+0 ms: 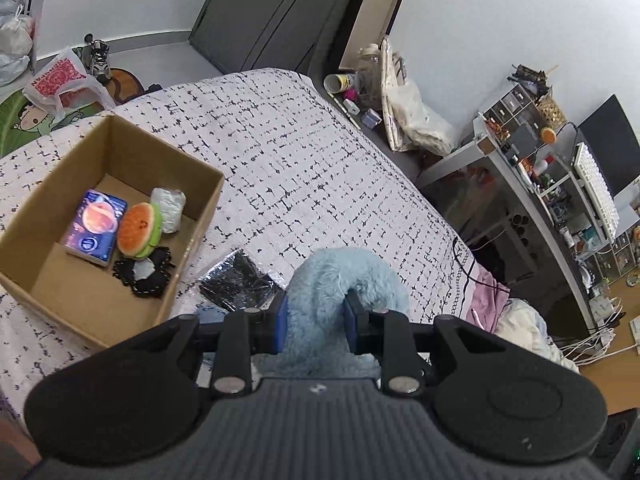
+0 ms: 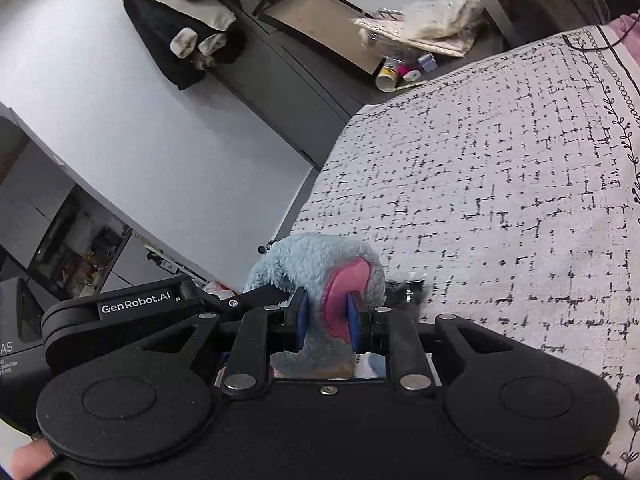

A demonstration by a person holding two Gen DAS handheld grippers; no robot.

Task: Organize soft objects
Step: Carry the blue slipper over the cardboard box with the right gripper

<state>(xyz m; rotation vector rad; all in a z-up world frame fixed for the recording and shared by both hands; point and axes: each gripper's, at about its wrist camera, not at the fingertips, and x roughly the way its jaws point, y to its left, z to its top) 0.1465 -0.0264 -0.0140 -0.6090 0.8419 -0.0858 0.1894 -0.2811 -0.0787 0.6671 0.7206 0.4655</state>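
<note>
Fluffy light-blue plush toy, shaggy pile, curved into a hump, pinched between the blue pads of the left gripper, jaws clamped onto the fur on both sides. Same fuzzy thing in the right wrist view, only here with a smooth pink patch, and the right gripper squeezed onto that pink bit. So both claws closed on the one toy, held up above the bed, which wears a nubby white cover with a broken black grid pattern.

Only visible from the left side: open cardboard box sitting on the bed, off to the left of the toy and apart from it. Plain brown corrugated walls, flaps gone or folded. Inside: a glossy purple packet lying flat, a round orange-and-green plush burger leaning against it, a crinkly white bundle toward the back wall, and a black lacy scrunchie near the front. Just outside the box, a shiny black crinkled pouch flat on the cover, right beside the left claw's tip.

Only from the right side: dark coat draped over a dark cabinet, and part of the other gripper's black arm with white "GenRobot.AI" lettering.
</note>
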